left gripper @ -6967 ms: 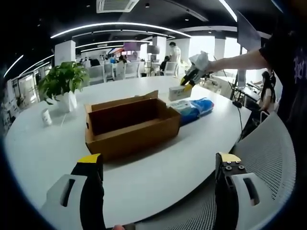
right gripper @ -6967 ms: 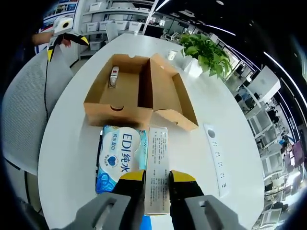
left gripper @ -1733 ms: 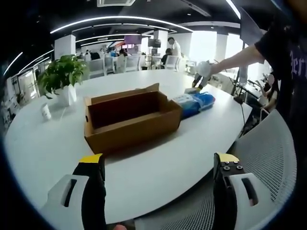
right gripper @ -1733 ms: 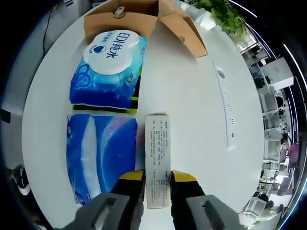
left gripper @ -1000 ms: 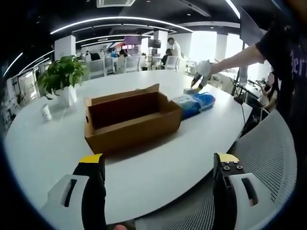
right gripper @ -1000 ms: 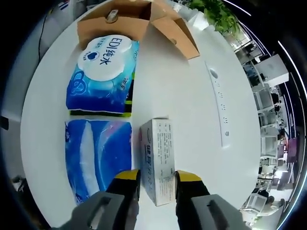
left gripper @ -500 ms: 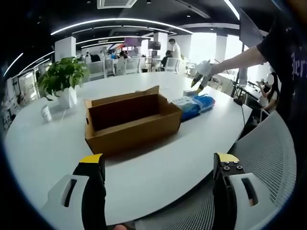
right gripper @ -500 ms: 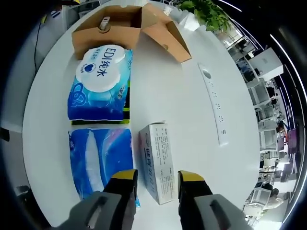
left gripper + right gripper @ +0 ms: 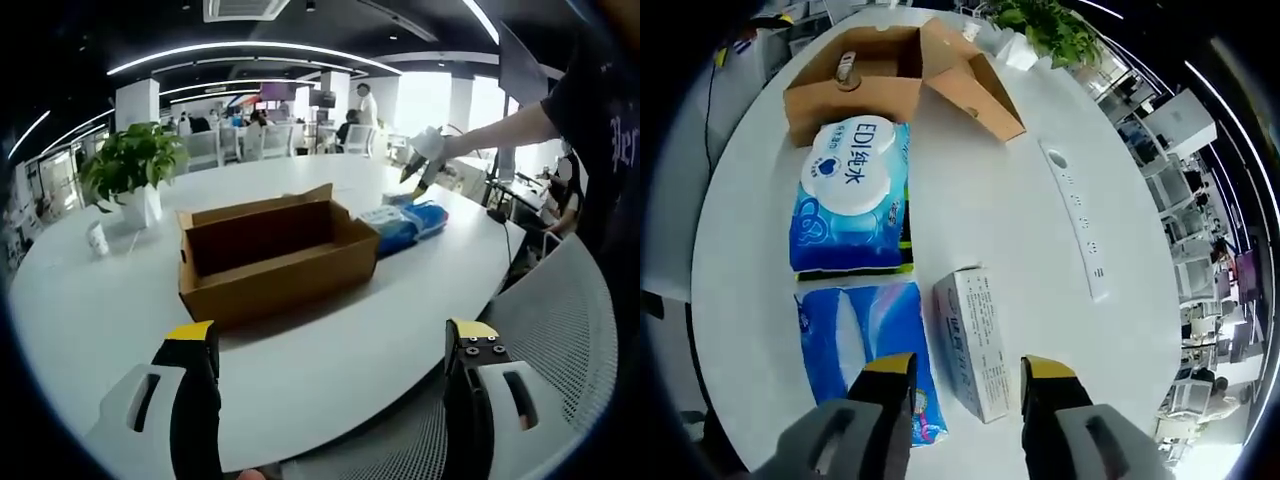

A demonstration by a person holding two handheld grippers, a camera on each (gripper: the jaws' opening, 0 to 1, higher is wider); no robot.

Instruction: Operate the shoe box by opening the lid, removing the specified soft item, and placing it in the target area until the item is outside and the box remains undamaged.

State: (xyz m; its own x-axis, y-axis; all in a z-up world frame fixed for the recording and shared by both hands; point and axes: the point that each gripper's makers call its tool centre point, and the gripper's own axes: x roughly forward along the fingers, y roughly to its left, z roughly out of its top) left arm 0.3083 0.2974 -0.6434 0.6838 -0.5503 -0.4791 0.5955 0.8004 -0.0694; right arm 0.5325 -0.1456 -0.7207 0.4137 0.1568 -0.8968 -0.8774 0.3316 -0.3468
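Starting with the biggest thing, we see the round white table [image 9: 980, 190] carrying everything. On it stands the shoe box [image 9: 272, 255], already open, its lid [image 9: 975, 85] folded back along one long side so the inside is reachable; one small object [image 9: 846, 70] lies on the box floor, too small for us to name.

Next come the soft packs, laid out beyond the box's short end, which we take for the target area. The wipes pack [image 9: 852, 190] lies flat just beside the box wall, label up, its long axis running away from the box. The blue pack [image 9: 868, 345] lies in line with it, touching or nearly so, its long axis the same way.

Beside the blue pack rests the small white carton [image 9: 975, 343], lying on the table with its long axis roughly parallel to both packs, one end pointing back towards the box.

Our right gripper [image 9: 962, 382] hovers above the carton, jaws apart and holding nothing, so we judge the carton set down. Our left gripper [image 9: 330, 345] waits near the table edge facing the box, jaws wide apart and empty.
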